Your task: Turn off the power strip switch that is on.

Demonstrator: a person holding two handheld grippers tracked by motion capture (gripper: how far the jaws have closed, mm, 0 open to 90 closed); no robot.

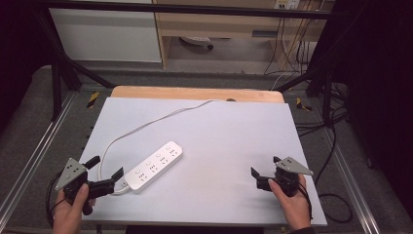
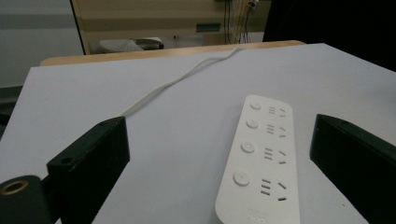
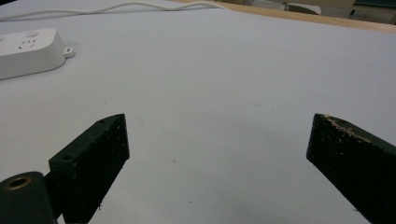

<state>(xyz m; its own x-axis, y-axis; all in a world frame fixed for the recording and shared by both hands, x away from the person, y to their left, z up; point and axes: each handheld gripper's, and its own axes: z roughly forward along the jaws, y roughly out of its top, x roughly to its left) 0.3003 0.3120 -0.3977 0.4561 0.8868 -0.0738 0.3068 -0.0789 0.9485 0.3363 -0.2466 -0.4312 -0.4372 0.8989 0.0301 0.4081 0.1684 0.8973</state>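
We are looking at a white power strip (image 1: pixel 154 165) lying slantwise on the white table (image 1: pixel 219 146), left of centre, its cord (image 1: pixel 146 126) trailing toward the far edge. We are holding the left gripper (image 1: pixel 105 171) just beside its near end, jaws spread wide, gripping nothing. The right gripper (image 1: pixel 263 171) is hovering well apart, wide open and empty. Printing near the strip's end is too blurred to read.
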